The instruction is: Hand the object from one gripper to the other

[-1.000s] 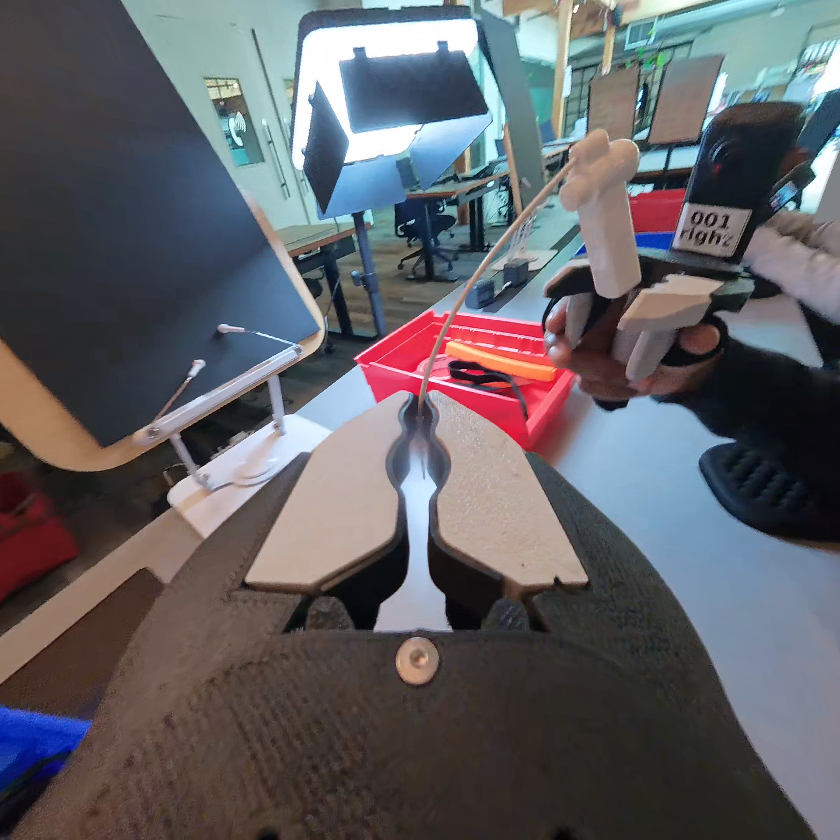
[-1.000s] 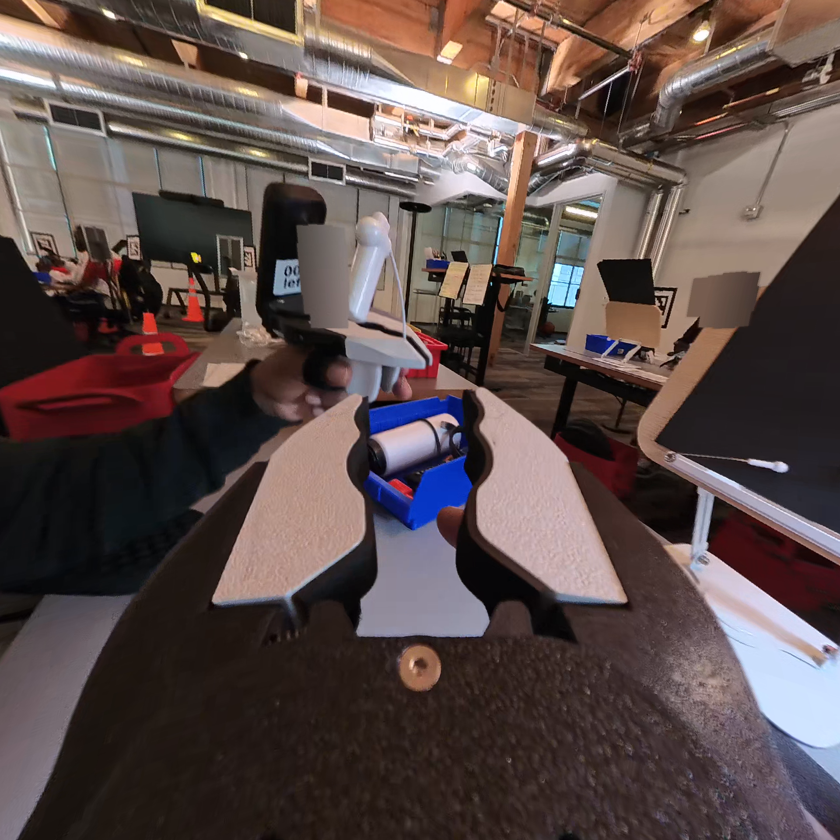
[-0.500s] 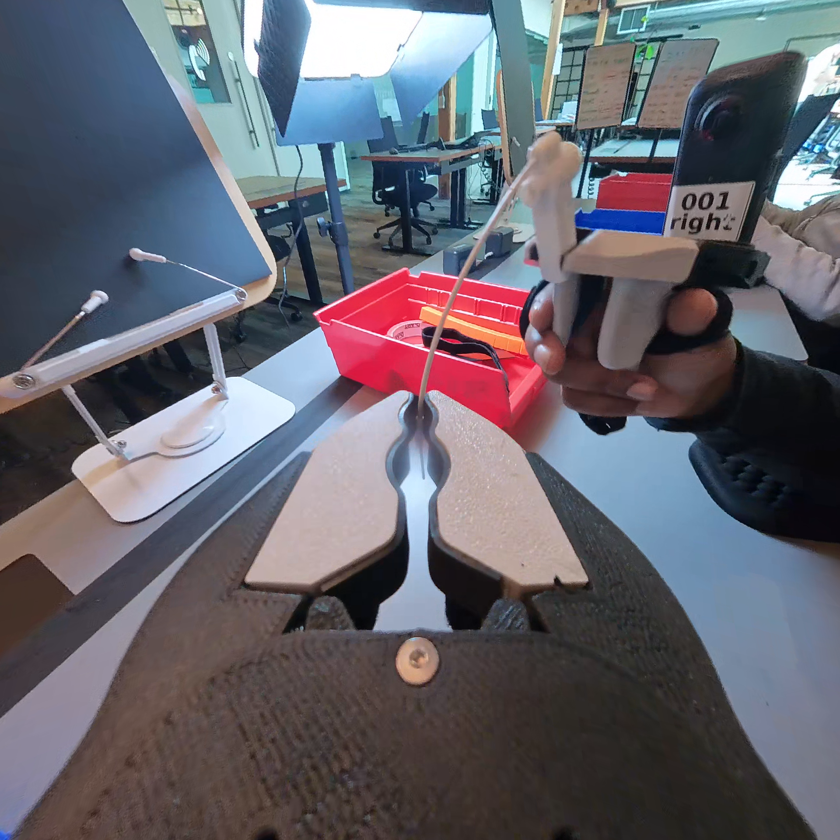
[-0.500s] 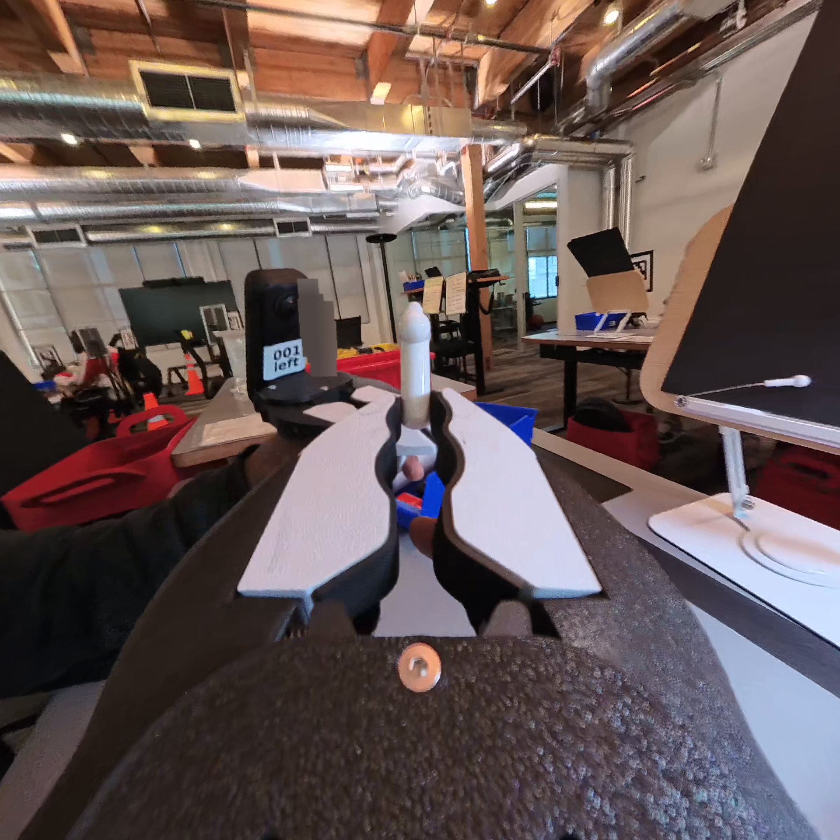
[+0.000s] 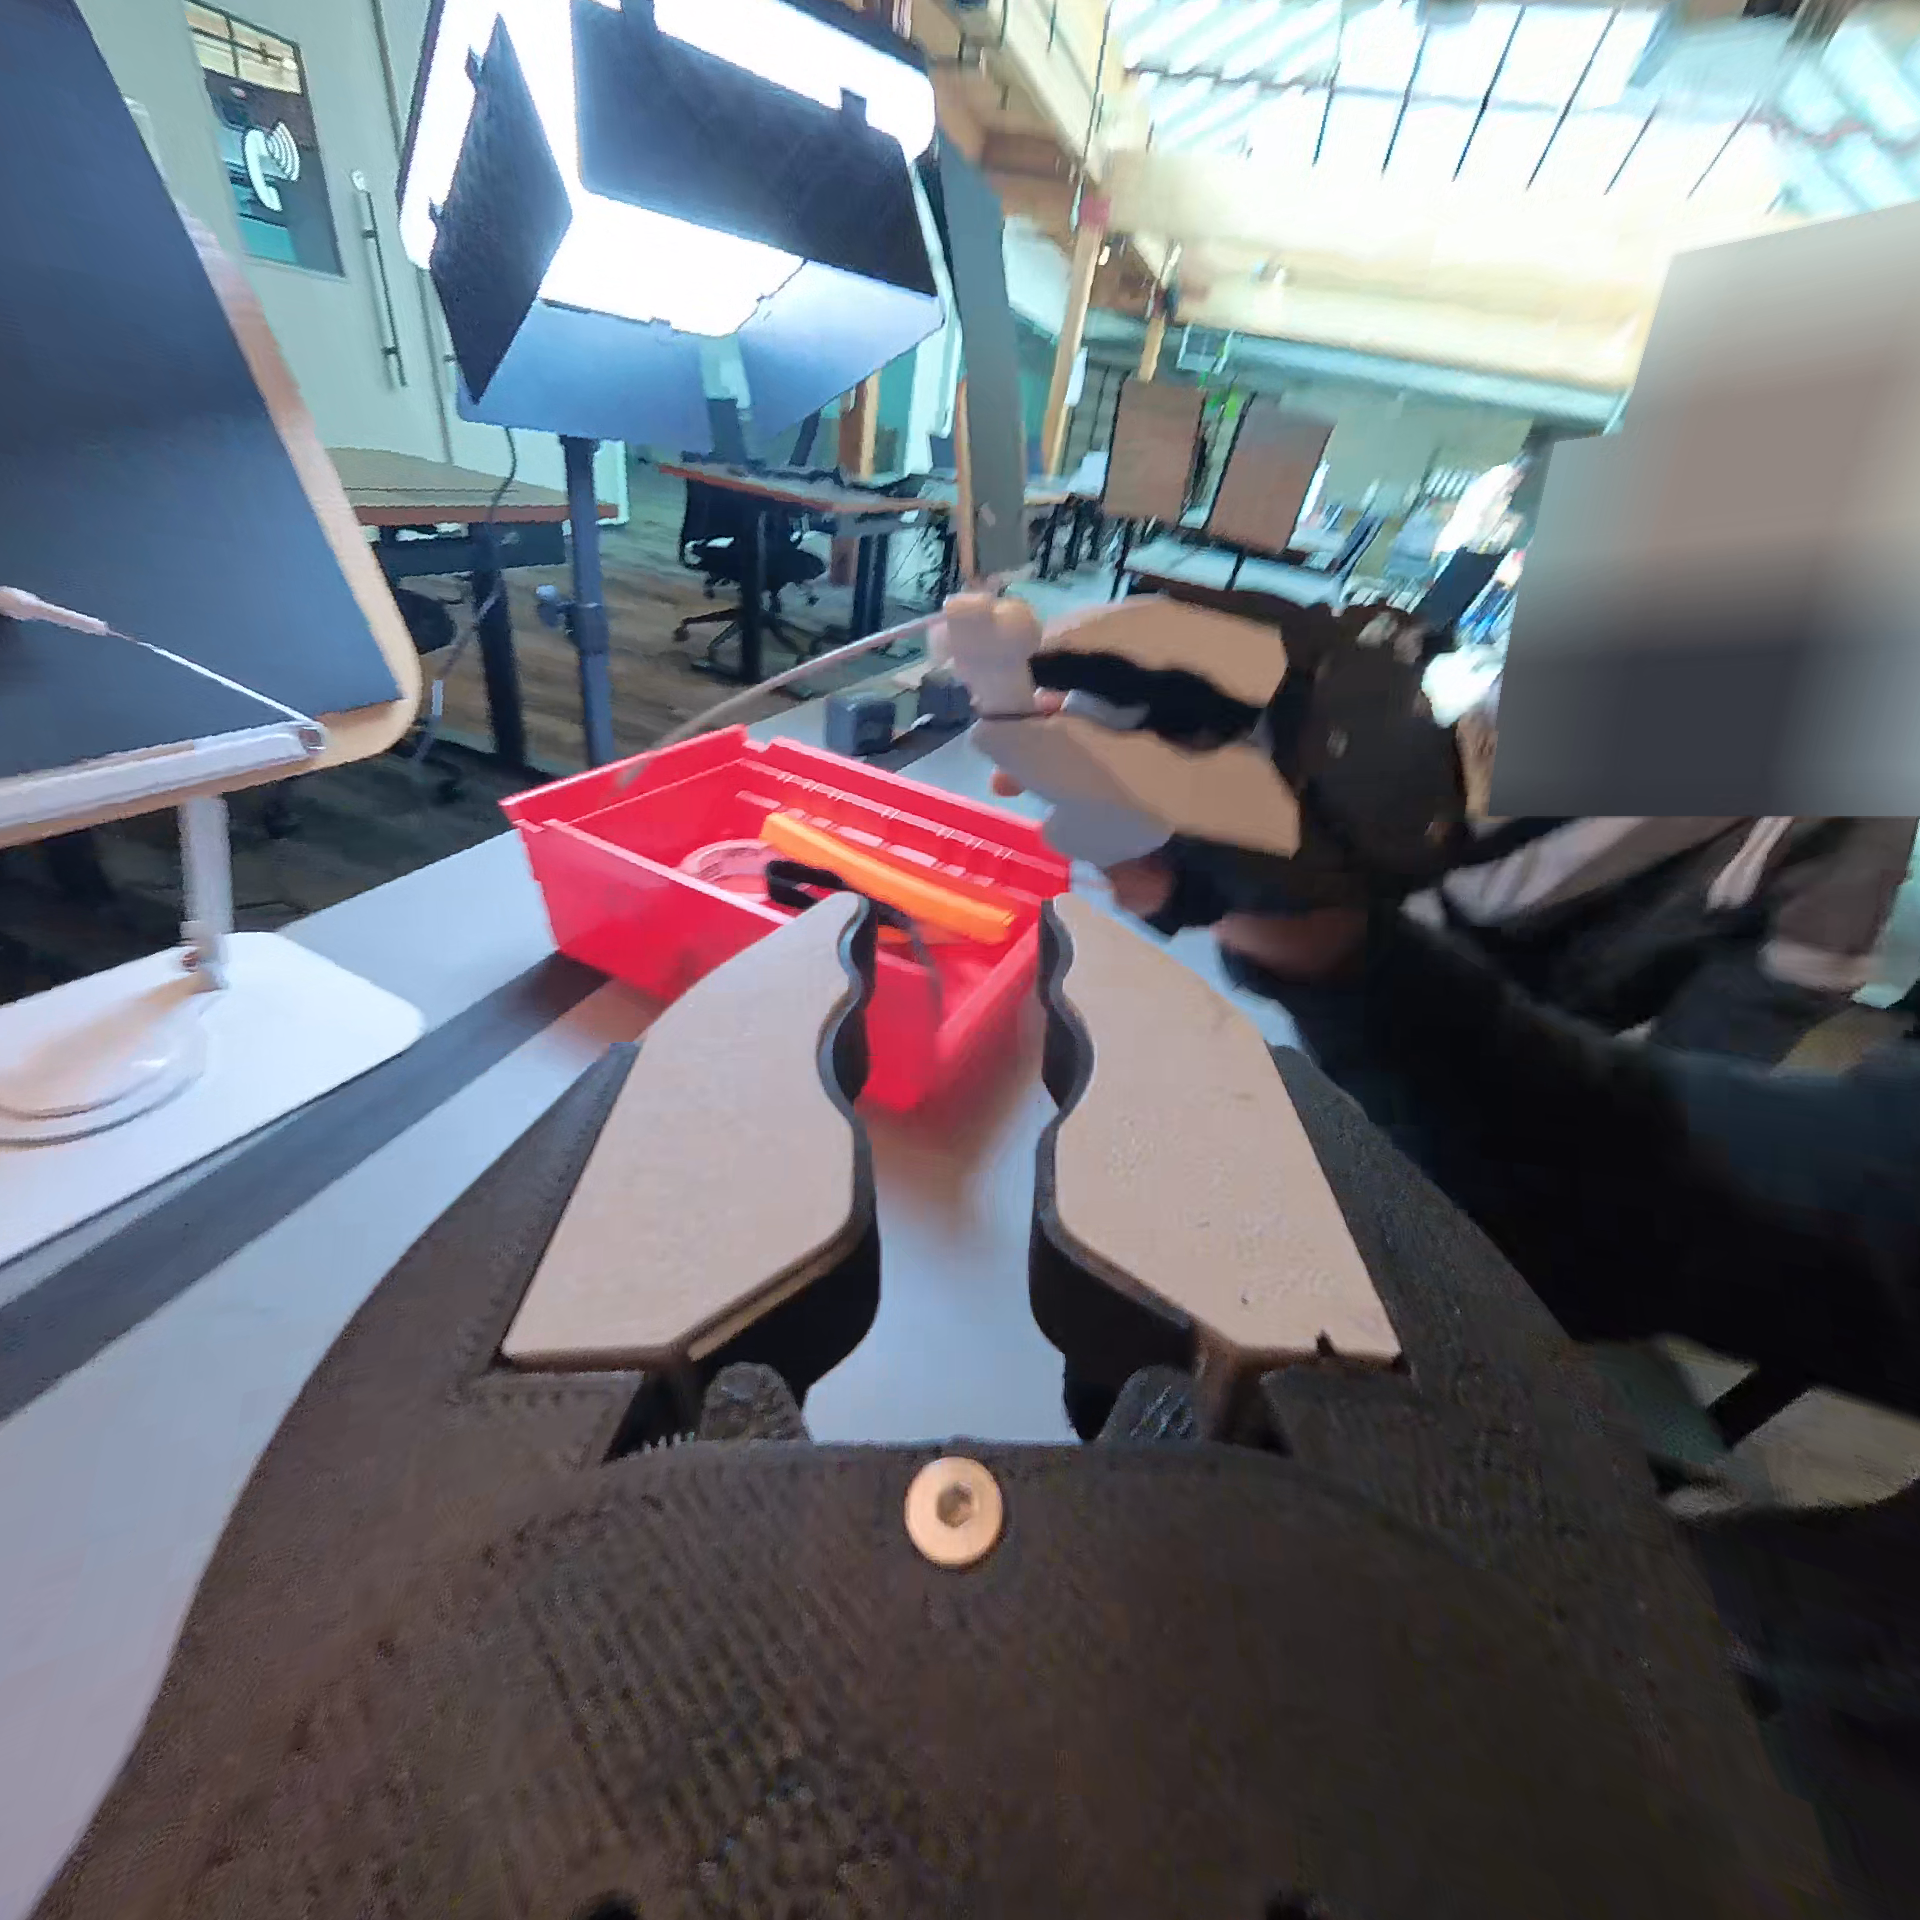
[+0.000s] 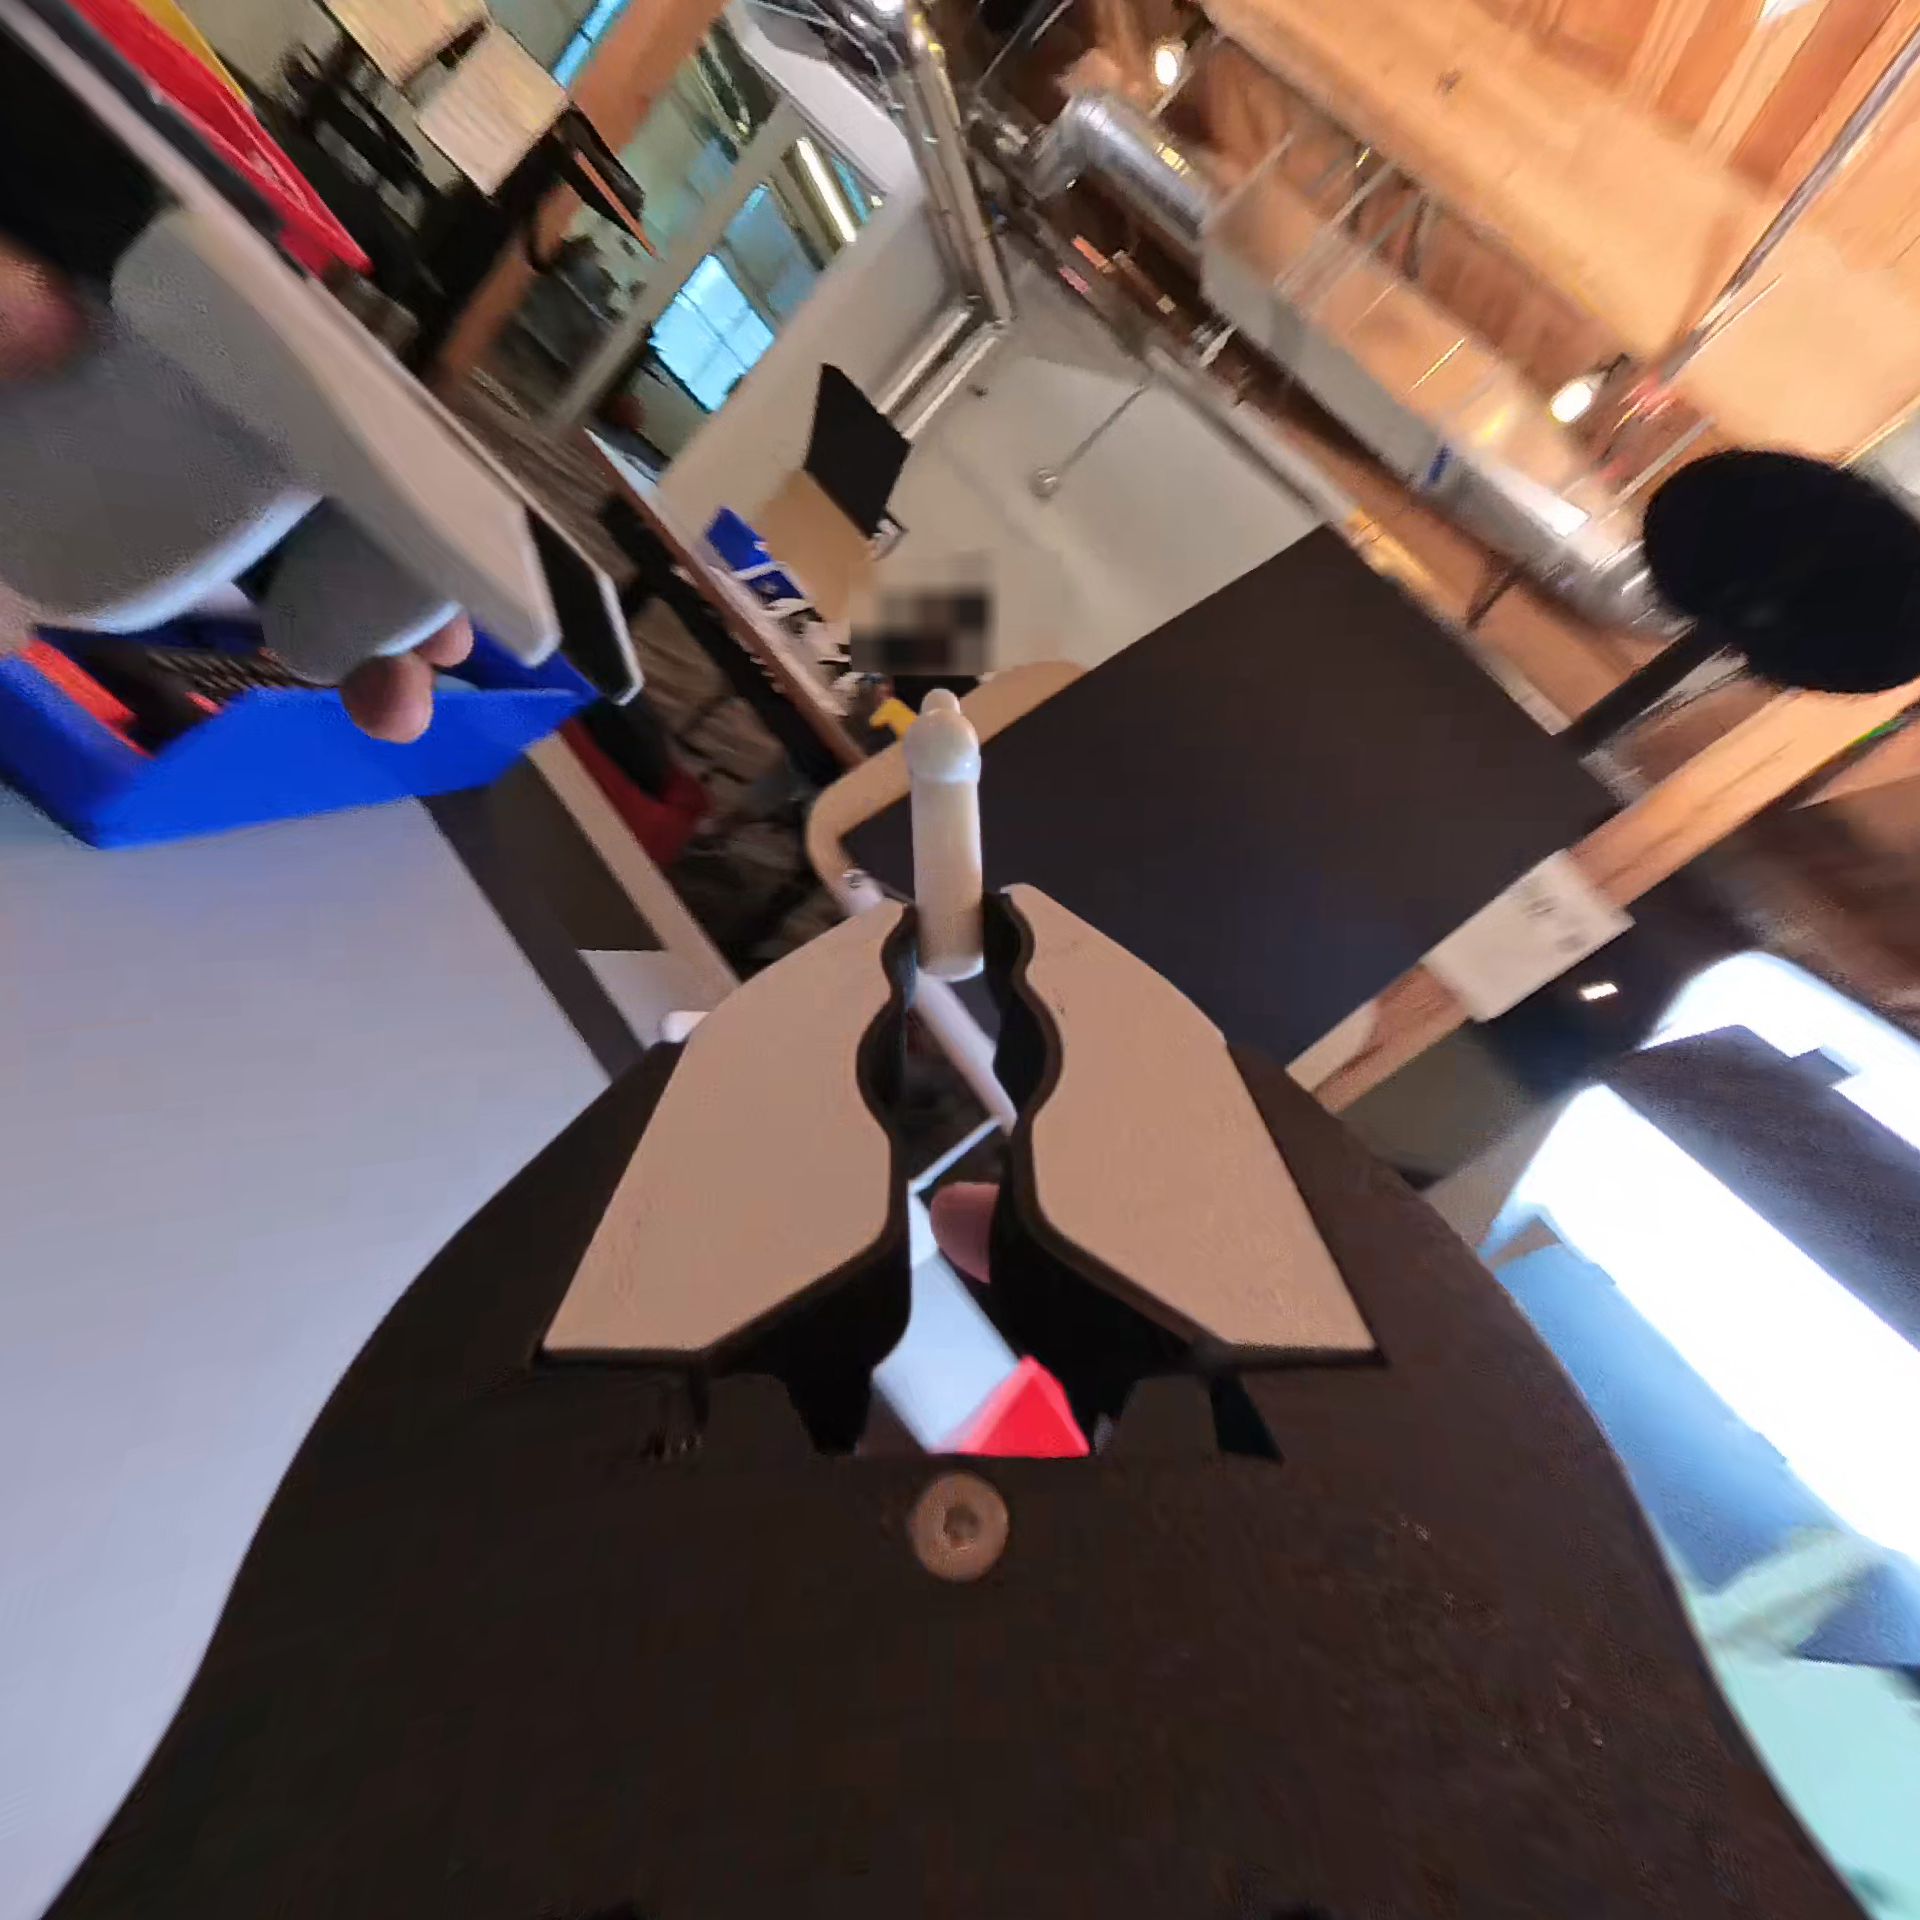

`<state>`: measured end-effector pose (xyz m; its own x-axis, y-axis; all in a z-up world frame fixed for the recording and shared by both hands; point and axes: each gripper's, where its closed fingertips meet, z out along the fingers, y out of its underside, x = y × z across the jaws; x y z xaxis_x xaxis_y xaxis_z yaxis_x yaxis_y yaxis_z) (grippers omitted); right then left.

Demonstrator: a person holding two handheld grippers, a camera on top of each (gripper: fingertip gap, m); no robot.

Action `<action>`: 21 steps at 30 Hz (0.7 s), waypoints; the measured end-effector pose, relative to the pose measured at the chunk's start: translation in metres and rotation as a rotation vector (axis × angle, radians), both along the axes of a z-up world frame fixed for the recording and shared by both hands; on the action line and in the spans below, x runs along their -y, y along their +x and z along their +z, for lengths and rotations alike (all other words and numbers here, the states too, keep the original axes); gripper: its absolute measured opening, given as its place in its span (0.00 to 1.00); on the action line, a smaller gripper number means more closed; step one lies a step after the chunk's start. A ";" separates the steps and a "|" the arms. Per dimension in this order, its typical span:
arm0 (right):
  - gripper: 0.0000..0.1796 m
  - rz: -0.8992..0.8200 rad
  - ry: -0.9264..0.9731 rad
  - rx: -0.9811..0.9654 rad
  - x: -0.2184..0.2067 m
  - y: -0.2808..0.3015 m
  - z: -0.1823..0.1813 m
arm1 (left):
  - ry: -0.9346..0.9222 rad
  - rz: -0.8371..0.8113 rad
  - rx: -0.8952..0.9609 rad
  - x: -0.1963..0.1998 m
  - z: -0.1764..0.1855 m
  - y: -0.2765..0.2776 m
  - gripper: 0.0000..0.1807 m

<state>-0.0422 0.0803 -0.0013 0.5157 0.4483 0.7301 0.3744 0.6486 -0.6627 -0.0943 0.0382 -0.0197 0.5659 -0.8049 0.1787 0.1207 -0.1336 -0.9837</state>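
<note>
One handover all but complete: right gripper [image 6: 951, 935] clamps the white tool [image 6: 943, 831] (wire trailing); left gripper [image 5: 948, 966] gapes empty.

White handle [image 6: 943, 831] with thin wire, upright at claw tips.

Open-plan office-workshop, converted loft type: exposed metal ducts [image 6: 1101, 135] under timber ceiling; rows of desks [image 5: 831, 488] with office chairs [image 5: 748, 571]; studio light panel [image 5: 675, 208] on stand; grey counter [image 5: 156, 1455] bearing red parts bin [image 5: 665, 894] and blue bin [image 6: 312, 758]
</note>
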 end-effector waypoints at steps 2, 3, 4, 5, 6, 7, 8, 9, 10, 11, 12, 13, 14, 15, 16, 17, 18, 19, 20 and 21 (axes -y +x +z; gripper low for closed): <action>0.07 -0.078 0.145 0.029 0.003 -0.005 -0.001 | -0.026 0.009 0.104 -0.002 0.005 0.005 0.18; 0.07 -0.111 0.218 0.057 0.006 -0.010 -0.003 | -0.042 0.009 0.149 -0.003 0.006 0.006 0.18; 0.07 -0.154 0.305 0.082 0.009 -0.013 -0.005 | -0.065 0.001 0.192 -0.003 0.006 0.007 0.18; 0.07 -0.195 0.395 0.112 0.012 -0.017 -0.007 | -0.093 -0.013 0.232 -0.004 0.006 0.008 0.18; 0.07 -0.217 0.471 0.158 0.015 -0.023 -0.012 | -0.123 -0.026 0.265 -0.004 0.005 0.010 0.18; 0.07 -0.228 0.535 0.188 0.019 -0.029 -0.017 | -0.152 -0.032 0.292 -0.006 0.003 0.010 0.18; 0.07 -0.225 0.578 0.206 0.023 -0.035 -0.023 | -0.173 -0.036 0.320 -0.007 0.002 0.009 0.17; 0.07 -0.233 0.596 0.207 0.023 -0.038 -0.026 | -0.195 -0.036 0.340 -0.009 0.000 0.007 0.16; 0.07 -0.238 0.601 0.208 0.022 -0.039 -0.030 | -0.211 -0.025 0.333 -0.012 -0.004 0.005 0.15; 0.07 -0.228 0.598 0.215 0.020 -0.040 -0.033 | -0.212 -0.017 0.307 -0.015 -0.009 0.003 0.11; 0.07 -0.218 0.587 0.221 0.018 -0.040 -0.036 | -0.205 -0.016 0.276 -0.017 -0.013 0.003 0.11; 0.07 -0.204 0.567 0.226 0.017 -0.041 -0.039 | -0.191 -0.013 0.251 -0.018 -0.016 0.003 0.11; 0.08 -0.176 0.524 0.234 0.015 -0.042 -0.043 | -0.171 -0.007 0.230 -0.020 -0.018 0.002 0.11; 0.08 -0.142 0.465 0.236 0.014 -0.044 -0.047 | -0.145 -0.001 0.210 -0.021 -0.019 0.000 0.10; 0.12 -0.096 0.398 0.233 0.014 -0.045 -0.051 | -0.117 -0.002 0.194 -0.022 -0.019 -0.001 0.10; 0.17 -0.024 0.321 0.237 0.015 -0.047 -0.056 | -0.089 0.001 0.175 -0.022 -0.019 -0.004 0.10; 0.22 0.034 0.237 0.227 0.015 -0.047 -0.059 | -0.052 0.008 0.139 -0.023 -0.019 -0.008 0.10; 0.26 0.082 0.137 0.208 0.014 -0.046 -0.060 | 0.003 0.006 0.075 -0.021 -0.020 -0.010 0.10; 0.28 0.145 0.021 0.196 0.015 -0.045 -0.063 | 0.061 -0.003 -0.016 -0.018 -0.024 -0.010 0.10; 0.28 0.202 -0.079 0.177 0.017 -0.043 -0.063 | 0.108 0.001 -0.123 -0.017 -0.031 -0.011 0.10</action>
<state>-0.0855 0.0637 -0.0640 0.2774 0.5883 0.7596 0.3577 0.6705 -0.6500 -0.1058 0.0548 -0.0504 0.5792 -0.8150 0.0203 -0.0019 -0.0263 -0.9997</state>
